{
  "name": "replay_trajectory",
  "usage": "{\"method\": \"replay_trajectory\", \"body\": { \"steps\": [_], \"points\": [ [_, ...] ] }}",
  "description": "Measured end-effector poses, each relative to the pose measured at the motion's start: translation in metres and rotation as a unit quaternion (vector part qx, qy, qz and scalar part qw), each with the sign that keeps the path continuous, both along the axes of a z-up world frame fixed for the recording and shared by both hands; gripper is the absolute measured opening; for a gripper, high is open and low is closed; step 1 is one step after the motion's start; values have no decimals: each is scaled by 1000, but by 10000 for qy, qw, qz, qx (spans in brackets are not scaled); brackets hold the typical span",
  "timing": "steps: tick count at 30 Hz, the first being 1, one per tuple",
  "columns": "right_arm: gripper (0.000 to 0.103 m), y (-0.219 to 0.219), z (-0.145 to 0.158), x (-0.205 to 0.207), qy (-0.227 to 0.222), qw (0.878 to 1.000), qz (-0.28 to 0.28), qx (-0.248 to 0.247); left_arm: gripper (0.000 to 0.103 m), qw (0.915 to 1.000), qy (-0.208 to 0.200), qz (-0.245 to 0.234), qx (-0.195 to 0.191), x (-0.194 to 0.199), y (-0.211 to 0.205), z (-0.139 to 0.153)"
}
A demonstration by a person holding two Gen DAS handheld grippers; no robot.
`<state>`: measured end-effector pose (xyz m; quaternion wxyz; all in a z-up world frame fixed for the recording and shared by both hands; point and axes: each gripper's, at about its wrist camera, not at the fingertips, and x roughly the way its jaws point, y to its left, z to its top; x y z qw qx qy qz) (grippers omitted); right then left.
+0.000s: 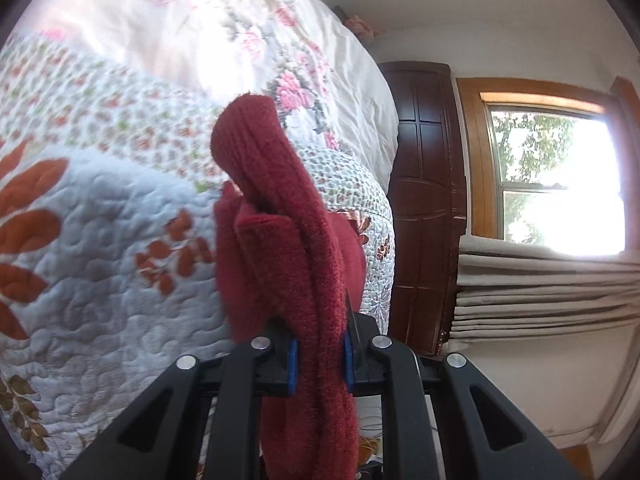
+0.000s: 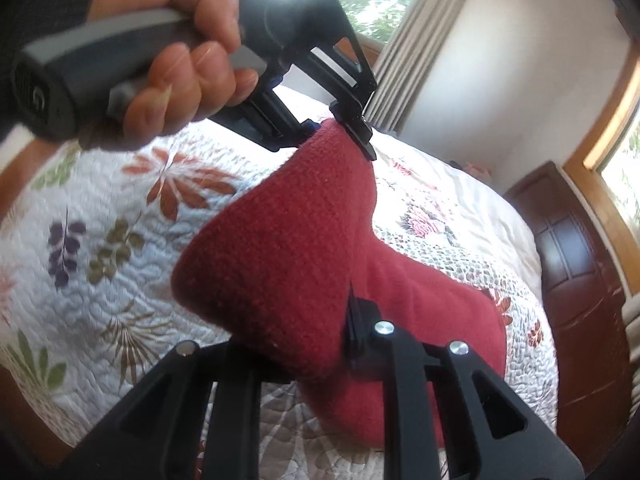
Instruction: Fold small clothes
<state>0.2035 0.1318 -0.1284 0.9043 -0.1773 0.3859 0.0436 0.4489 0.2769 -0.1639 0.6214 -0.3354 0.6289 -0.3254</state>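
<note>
Grippers (image 1: 320,360) on bunched red knit (image 2: 288,248)

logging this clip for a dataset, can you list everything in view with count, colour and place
dark red fuzzy knit garment: one, dark red, held up over the bed between both grippers
quilted floral bedspread: one, pale with rust, green and purple leaves, covering the bed
cream duvet with pink roses: one, cream and pink, further up the bed
dark wooden cabinet: one, dark brown, beside the bed near the window
wood-framed window: one, bright, trees outside
beige pleated curtain: one, beige, bunched by the window
left gripper: one, black with blue pads, shut on the garment
right gripper: one, black, shut on the garment's other end
hand: one, gripping the left gripper's grey handle
</note>
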Motion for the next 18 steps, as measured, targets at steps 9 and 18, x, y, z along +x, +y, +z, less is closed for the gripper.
{"method": "replay_trajectory", "body": {
  "steps": [9,18],
  "points": [
    [16,-76,19,-3,-158,9943,-405,978,16,9981,-287,-187,507,4,-80,36],
    [16,-147,7,-4,-48,9831,-633,1717,16,9934,-248,-298,1075,8,-149,34]
  ]
}}
